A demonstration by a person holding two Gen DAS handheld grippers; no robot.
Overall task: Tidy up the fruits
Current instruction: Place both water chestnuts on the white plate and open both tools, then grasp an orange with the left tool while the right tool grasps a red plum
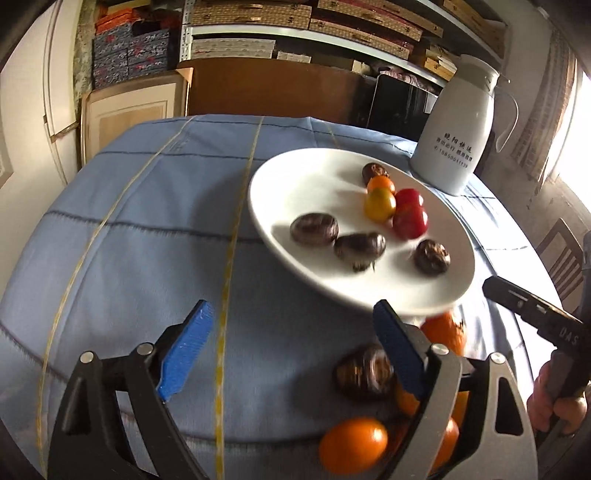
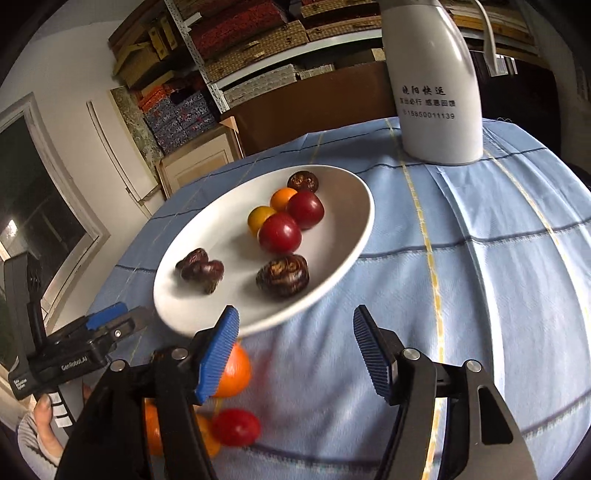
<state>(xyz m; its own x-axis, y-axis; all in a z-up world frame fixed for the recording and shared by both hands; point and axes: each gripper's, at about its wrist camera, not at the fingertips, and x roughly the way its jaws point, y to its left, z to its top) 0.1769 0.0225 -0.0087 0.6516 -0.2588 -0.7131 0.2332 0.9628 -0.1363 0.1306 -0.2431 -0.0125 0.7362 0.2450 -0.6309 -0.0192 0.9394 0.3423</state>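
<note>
A white plate [image 1: 306,181] [image 2: 351,206] on the blue tablecloth holds two red tomatoes [image 2: 279,232], two orange-yellow tomatoes [image 1: 379,203] and several dark brown chestnut-like fruits [image 1: 314,229] [image 2: 283,276]. Loose fruit lies on the cloth in front of the plate: an orange tomato [image 1: 352,448], a dark fruit [image 1: 364,371], an orange fruit [image 2: 232,369] and a red tomato [image 2: 236,427]. My left gripper [image 1: 293,325] is open and empty, left of the loose fruit. My right gripper [image 2: 295,332] is open and empty at the plate's near rim. The left gripper also shows in the right wrist view [image 2: 110,325].
A tall white jug [image 1: 456,133] [image 2: 436,85] with printed text stands on the cloth behind the plate. Shelves of boxes [image 1: 258,22] and a brown cabinet stand behind the table. The right gripper's body [image 1: 535,317] shows at the right edge of the left wrist view.
</note>
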